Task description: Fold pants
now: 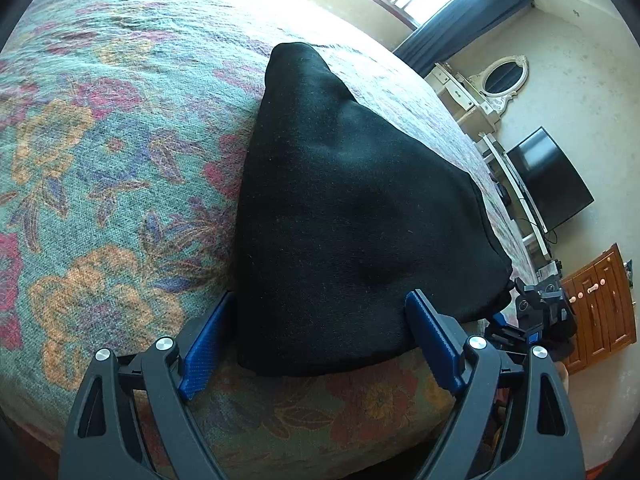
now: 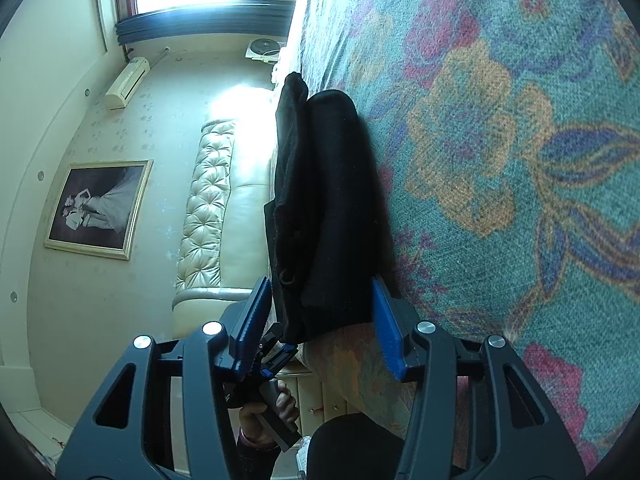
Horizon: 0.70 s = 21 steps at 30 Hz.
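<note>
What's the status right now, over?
Left hand-held gripper open, straddling folded black pants. Right hand-held gripper open around their edge. Pants flat on floral bedspread. Nothing blocking.

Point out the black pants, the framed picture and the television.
black pants (image 1: pixel 340 208), left wrist view, middle of the folded cloth.
framed picture (image 2: pixel 98 208), right wrist view, centre of the photo.
television (image 1: pixel 550 178), left wrist view, dark screen.

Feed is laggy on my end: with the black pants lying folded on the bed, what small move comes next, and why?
Probably back both grippers off. The pants lie in a compact folded stack on the floral bedspread; the left gripper stands wide open around the near edge, and the right gripper's pads look clear of the cloth, so nothing seems held.
</note>
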### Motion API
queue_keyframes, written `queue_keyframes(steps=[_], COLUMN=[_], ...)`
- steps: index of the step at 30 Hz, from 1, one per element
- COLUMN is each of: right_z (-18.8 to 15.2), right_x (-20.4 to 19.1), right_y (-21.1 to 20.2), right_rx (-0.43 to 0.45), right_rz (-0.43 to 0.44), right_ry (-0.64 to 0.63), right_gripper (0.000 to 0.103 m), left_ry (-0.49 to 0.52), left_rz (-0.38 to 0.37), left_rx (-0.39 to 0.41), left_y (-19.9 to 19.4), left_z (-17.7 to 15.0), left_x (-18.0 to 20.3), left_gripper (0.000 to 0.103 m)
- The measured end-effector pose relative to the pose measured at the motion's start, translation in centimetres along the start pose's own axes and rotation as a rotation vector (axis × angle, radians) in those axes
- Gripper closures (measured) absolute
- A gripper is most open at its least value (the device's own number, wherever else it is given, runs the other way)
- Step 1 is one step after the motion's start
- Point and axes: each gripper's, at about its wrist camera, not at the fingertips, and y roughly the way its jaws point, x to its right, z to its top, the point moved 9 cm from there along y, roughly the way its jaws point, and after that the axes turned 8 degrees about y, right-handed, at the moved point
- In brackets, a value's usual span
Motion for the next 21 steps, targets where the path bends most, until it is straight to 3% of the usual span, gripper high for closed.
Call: queue_keyframes(steps=[5,10,12,15,21], right_z=[-0.4,-1.5,-2.2,-3.5,-6.0], right_x=[0.8,1.1,1.1,1.0,-0.2], right_y=[-2.4,-4.1,-4.5,-4.3,-3.7], right_rx=[0.042,0.09,0.108,0.13,0.232], right_rz=[-0.004,-0.064,-0.106,-0.217,-0.482], right_ry=[0.01,-0.01,-0.034,-0.093,-0.286], right_gripper=[0.052,0.05,0.043,0.032,0.024], left_ry=[0.032,0.115,0.142,0.173,0.19], left_rz=[0.132,0.259,0.291,0.321,0.355], left_rx=[0.044,0.074,0.081,0.09,0.132], left_y=[-1.4,-3.0,-3.6,-4.5,-6.3], left_z=[-0.3,-0.9,-1.3,-1.8,-2.0], left_x=[0.3,1.4,2.0,2.9,4.5], left_gripper=[0.018,0.018,0.018,0.018,0.018])
